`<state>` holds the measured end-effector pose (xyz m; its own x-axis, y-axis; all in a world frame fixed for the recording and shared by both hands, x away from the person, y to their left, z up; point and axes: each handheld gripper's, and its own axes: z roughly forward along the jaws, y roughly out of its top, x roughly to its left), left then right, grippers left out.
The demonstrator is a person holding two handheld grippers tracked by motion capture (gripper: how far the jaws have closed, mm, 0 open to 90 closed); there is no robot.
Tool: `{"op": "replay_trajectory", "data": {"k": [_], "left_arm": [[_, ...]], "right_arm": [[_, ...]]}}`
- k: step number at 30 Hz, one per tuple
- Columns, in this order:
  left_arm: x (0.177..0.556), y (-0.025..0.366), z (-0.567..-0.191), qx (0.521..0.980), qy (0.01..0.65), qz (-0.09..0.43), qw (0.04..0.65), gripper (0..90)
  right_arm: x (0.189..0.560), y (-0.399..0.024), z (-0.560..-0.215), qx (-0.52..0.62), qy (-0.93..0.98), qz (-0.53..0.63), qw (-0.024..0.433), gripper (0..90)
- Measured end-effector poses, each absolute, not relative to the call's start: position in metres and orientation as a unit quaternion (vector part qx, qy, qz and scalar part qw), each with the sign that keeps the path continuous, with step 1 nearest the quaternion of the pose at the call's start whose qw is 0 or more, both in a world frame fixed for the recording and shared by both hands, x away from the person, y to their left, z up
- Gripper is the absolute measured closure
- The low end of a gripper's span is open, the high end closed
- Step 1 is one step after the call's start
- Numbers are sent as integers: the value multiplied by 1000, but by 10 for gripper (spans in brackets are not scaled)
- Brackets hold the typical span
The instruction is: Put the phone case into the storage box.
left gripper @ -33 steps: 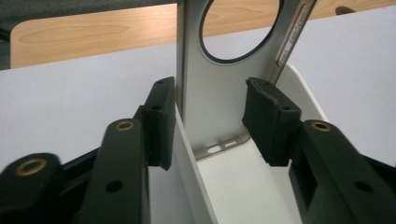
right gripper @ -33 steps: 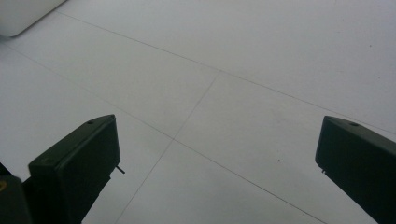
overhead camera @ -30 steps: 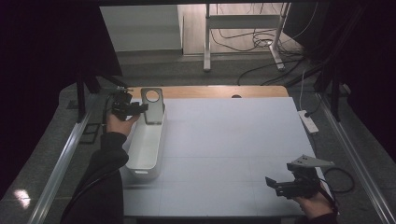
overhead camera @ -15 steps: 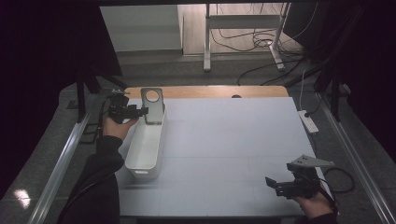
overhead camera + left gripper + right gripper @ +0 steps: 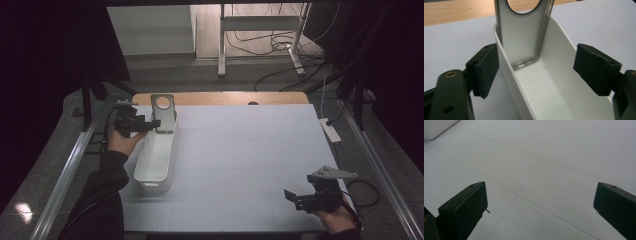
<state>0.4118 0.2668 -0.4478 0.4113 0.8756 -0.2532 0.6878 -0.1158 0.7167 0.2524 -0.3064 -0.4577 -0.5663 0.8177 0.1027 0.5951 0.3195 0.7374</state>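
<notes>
A grey metal plate (image 5: pixel 524 37) with a round hole stands upright in the far end of a long white bin (image 5: pixel 509 80). In the high view the plate (image 5: pixel 163 111) leans at the bin's (image 5: pixel 156 156) back wall. My left gripper (image 5: pixel 536 72) is open just short of the plate, and its jaws have just been opening. The bin's left wall runs between its pads (image 5: pixel 484 72), which touch nothing. From above, the left gripper (image 5: pixel 150 124) sits at the bin's far left side. My right gripper (image 5: pixel 295 199) hovers open over the bare table near the front right, with nothing between its jaws (image 5: pixel 539 205).
The white table top (image 5: pixel 250 150) ends in a wooden strip (image 5: pixel 225 98) at the back. A white power strip (image 5: pixel 330 130) lies at the right edge. Metal rails (image 5: pixel 75 155) run along both sides. A corner of the bin (image 5: pixel 436 127) shows in the right gripper view.
The left gripper has drawn back a little from the upright plate, which stays standing in the bin. The right gripper has not moved.
</notes>
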Motion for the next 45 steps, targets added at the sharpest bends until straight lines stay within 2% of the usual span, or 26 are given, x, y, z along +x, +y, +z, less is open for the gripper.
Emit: {"op": "replay_trajectory", "data": {"k": [9, 24, 45], "left_arm": [[405, 263, -449, 743, 518, 122, 406, 104], [393, 261, -449, 753, 497, 129, 411, 36], [369, 259, -448, 760, 473, 145, 422, 16]], "right_arm": [[252, -306, -458, 442, 800, 379, 146, 0], [252, -306, -458, 441, 801, 378, 145, 0], [252, -305, -458, 440, 802, 377, 146, 0]]}}
